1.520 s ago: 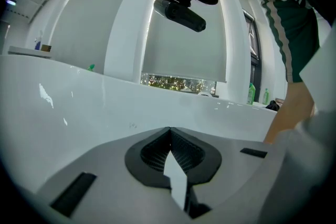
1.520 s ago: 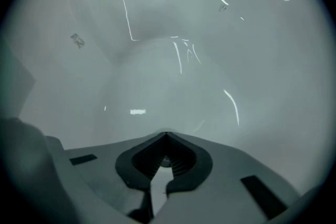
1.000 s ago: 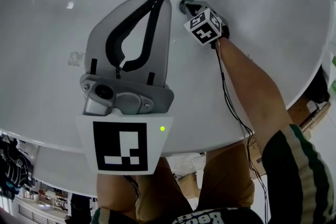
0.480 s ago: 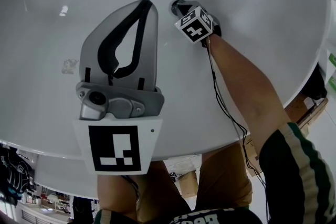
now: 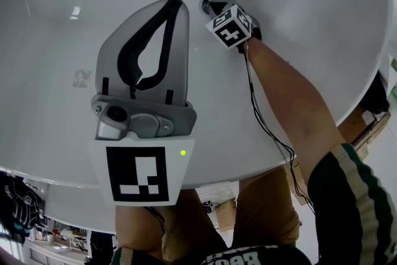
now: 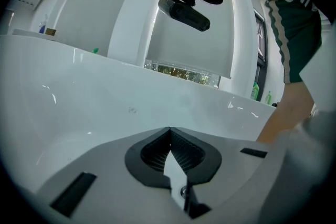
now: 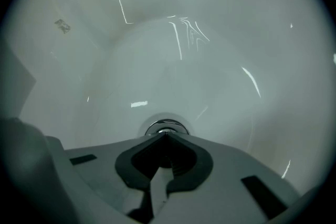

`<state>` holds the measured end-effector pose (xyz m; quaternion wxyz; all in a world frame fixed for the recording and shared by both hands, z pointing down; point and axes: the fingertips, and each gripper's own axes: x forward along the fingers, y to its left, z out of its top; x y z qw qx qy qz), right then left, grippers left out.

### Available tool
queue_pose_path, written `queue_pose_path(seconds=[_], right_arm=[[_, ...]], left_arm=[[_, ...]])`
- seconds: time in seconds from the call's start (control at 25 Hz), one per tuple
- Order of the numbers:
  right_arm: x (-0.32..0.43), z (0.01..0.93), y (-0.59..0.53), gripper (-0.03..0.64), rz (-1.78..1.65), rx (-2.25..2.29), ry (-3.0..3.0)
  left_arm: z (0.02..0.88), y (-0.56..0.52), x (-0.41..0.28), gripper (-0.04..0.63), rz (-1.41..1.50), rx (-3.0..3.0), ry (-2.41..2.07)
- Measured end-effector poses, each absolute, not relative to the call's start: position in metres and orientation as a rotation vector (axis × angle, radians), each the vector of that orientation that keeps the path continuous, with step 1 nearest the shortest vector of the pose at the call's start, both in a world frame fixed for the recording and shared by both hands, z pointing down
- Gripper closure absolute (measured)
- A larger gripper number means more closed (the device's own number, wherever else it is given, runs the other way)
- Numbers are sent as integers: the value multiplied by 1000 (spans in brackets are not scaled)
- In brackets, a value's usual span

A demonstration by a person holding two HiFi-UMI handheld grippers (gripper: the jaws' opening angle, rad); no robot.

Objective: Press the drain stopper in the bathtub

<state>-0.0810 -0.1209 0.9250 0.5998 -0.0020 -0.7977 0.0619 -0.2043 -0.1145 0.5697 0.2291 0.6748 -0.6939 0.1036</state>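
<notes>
White bathtub (image 5: 322,40) fills the head view — its chrome drain stopper (image 5: 206,4) sits in the tub floor, under the tip of the right gripper (image 5: 217,8). In the left gripper view, the left gripper (image 6: 169,132) hangs above the tub, its jaws meeting on nothing. In the right gripper view, the jaws are pressed together right at the stopper — likely rigid, slick metal, so push squarely on its centre.

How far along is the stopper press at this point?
Done: the right gripper, shut, is down at the tub floor with its tips at the stopper. In hand: probably the press itself; the tips meet the chrome rim, but whether the stopper is down can't be told. To do: lift away. The left gripper, shut and empty, hangs above the tub.
</notes>
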Motion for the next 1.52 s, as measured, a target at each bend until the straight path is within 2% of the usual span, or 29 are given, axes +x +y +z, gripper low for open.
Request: queue_pose_path(seconds=[1.52], right_arm=[[-83, 912, -119, 603, 140, -15, -1827]], left_arm=[[572, -116, -195, 589, 287, 1887, -1859]])
